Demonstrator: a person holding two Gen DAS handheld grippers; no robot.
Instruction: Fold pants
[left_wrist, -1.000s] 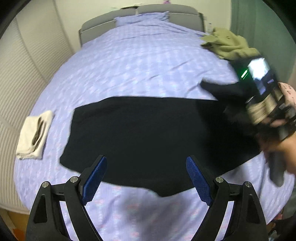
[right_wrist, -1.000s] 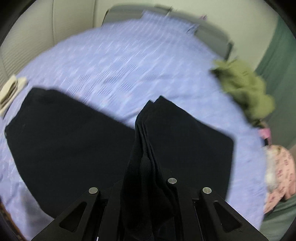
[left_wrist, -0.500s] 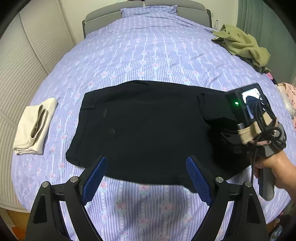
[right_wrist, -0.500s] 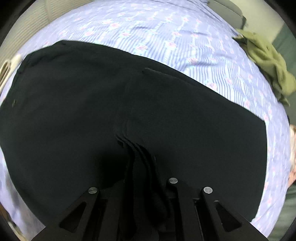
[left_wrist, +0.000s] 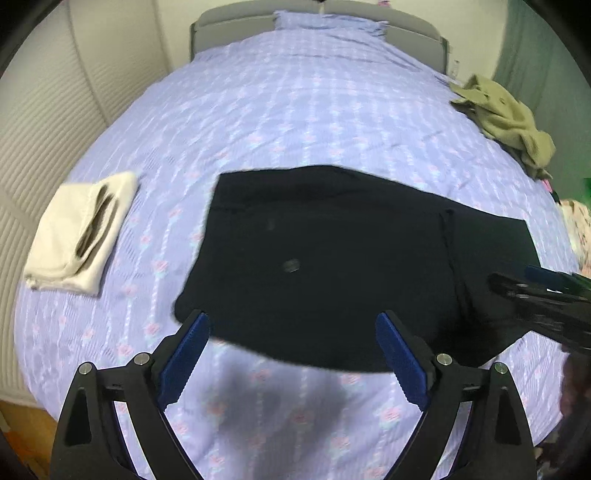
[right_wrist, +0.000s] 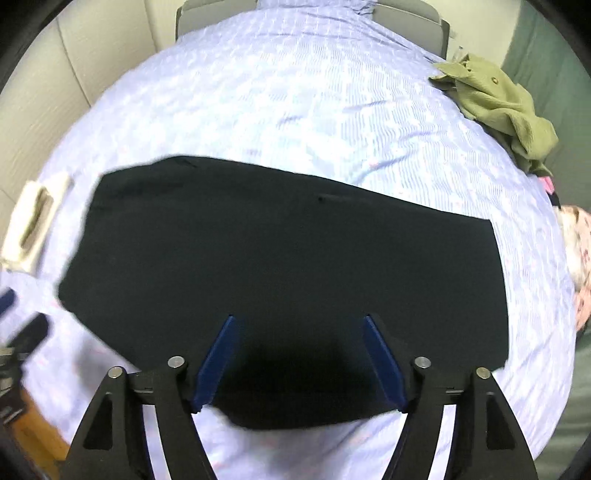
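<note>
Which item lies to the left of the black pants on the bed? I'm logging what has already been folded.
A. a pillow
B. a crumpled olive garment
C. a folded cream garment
C: the folded cream garment lies left of the black pants; the olive garment is far right.

Right gripper (left_wrist: 532, 291) blurred, cut off at the frame's edge; floral cloth (right_wrist: 580, 254) cropped; pants' (right_wrist: 280, 266) folds indistinct.

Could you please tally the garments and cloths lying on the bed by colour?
Black: 1, pants
Cream: 1, folded cloth
Olive green: 1, crumpled garment
Pink-patterned: 1, fabric at the bed's edge, mostly cut off
Total: 4
</note>
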